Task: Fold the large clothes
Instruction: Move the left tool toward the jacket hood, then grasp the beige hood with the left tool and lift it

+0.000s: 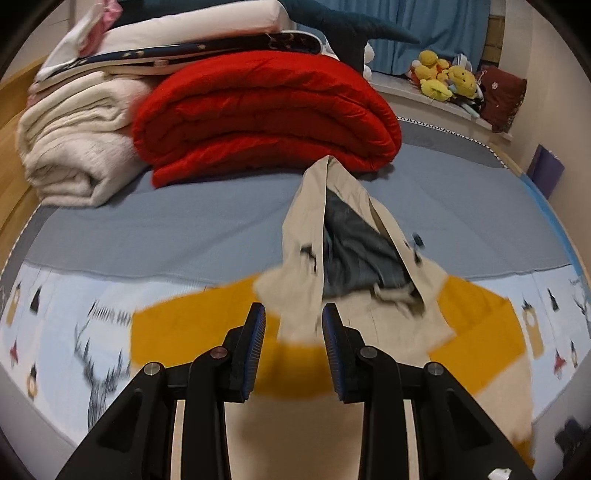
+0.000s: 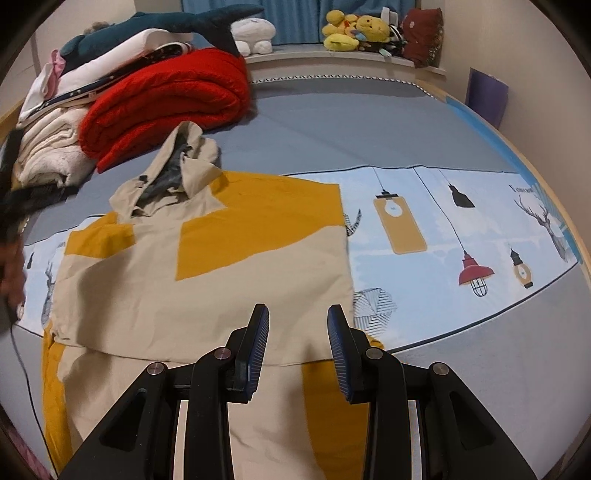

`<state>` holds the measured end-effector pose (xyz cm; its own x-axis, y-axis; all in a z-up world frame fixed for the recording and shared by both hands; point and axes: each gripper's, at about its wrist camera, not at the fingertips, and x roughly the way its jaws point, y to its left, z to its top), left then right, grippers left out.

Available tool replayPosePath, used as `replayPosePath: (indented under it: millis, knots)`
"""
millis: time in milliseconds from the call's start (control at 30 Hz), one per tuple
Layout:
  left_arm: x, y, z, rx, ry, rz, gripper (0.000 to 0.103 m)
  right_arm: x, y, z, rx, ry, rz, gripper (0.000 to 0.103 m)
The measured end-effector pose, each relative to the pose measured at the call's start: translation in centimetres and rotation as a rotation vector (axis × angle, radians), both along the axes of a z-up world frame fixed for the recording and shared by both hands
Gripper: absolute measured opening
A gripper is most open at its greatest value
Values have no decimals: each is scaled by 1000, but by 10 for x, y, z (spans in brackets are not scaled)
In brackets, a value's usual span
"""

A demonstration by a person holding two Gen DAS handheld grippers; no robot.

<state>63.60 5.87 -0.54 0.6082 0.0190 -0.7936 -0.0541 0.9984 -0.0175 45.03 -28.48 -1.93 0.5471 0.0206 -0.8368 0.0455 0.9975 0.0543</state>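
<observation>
A beige and yellow hooded jacket (image 2: 207, 280) lies spread flat on the bed, its hood (image 2: 181, 166) pointing toward the far bedding and showing a grey lining. My right gripper (image 2: 298, 317) hovers over the jacket's near right part, open, with nothing between its fingers. In the left wrist view the jacket (image 1: 399, 325) and its hood (image 1: 332, 229) are blurred by motion. My left gripper (image 1: 294, 325) hangs open above the cloth and grips nothing. A blurred hand (image 2: 9, 273) shows at the left edge of the right wrist view.
A folded red quilt (image 1: 266, 110) and a cream blanket (image 1: 74, 140) sit at the far left of the bed, under stacked bedding and a shark plush (image 2: 177, 22). Yellow plush toys (image 2: 354, 29) line the window ledge. A thin black cable (image 2: 26, 369) runs along the left bed edge.
</observation>
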Motion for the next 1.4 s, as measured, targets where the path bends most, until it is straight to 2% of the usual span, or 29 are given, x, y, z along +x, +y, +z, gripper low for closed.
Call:
replayPosePath:
  millis: [200, 367, 467, 533, 667, 833, 867, 900, 933, 967, 1000, 1067, 1167, 1267, 1400]
  knots:
    - [87, -2, -25, 17, 26, -15, 29, 10, -5, -13, -7, 23, -17, 34]
    - [146, 1, -44, -49, 49, 18, 29, 16, -2, -24, -13, 27, -26, 33]
    - [177, -3, -54, -42, 59, 32, 40, 18, 0, -28, -26, 17, -22, 26]
    - [191, -4, -58, -43, 54, 41, 54, 21, 1, -30, -26, 19, -23, 26]
    - [226, -13, -70, -63, 43, 48, 55, 25, 3, -37, -31, 28, -6, 26]
    - [258, -22, -95, -48, 66, 70, 54, 30, 6, -50, -47, 59, 16, 26]
    - [261, -22, -97, -39, 70, 73, 53, 31, 6, -52, -54, 62, 15, 26]
    - [265, -23, -100, -22, 74, 78, 44, 32, 6, -53, -54, 62, 15, 26]
    - [268, -23, -102, -6, 78, 80, 25, 32, 6, -53, -54, 62, 15, 26]
    - [272, -23, -103, 13, 88, 70, 15, 33, 5, -53, -54, 60, 14, 26]
    - [273, -24, -104, 20, 95, 55, 5, 33, 5, -52, -53, 60, 13, 26]
    - [265, -25, -97, 66, 73, 31, 3, 34, 3, -50, -46, 57, 7, 26]
    - [242, -23, -74, 48, 33, -6, 2, 37, -3, -47, -16, 59, -11, 26]
    - [195, -28, -36, 53, -32, -86, 1, 35, -10, -38, 22, 44, -37, 26]
    - [104, -38, 11, 47, -85, -203, 0, 31, -14, -21, 57, 2, -63, 26]
